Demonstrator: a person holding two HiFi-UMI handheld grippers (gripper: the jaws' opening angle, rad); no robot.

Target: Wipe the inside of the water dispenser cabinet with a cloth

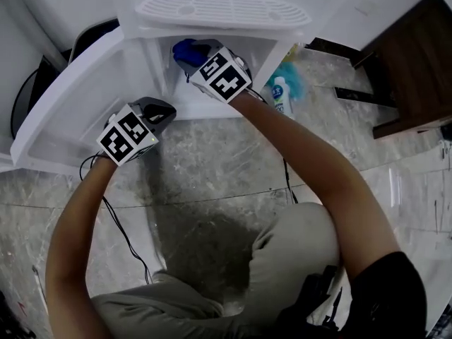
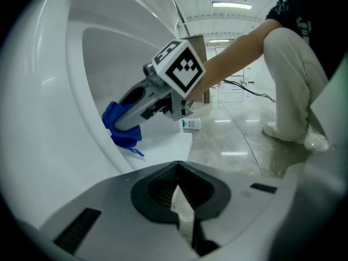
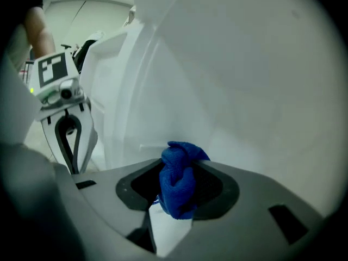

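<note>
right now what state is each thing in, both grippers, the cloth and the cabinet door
left gripper: shut, nothing between the jaws
right gripper: shut on the blue cloth
blue cloth: bunched up, clamped in the right gripper's jaws
cabinet door: swung open

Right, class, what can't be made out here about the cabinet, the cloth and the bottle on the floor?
Cabinet interior: head view, mostly hidden under the dispenser top and right gripper.
Cloth: right gripper view, its bunched folds hide whether it touches the wall.
Bottle: label too small to read in head and left gripper views.
</note>
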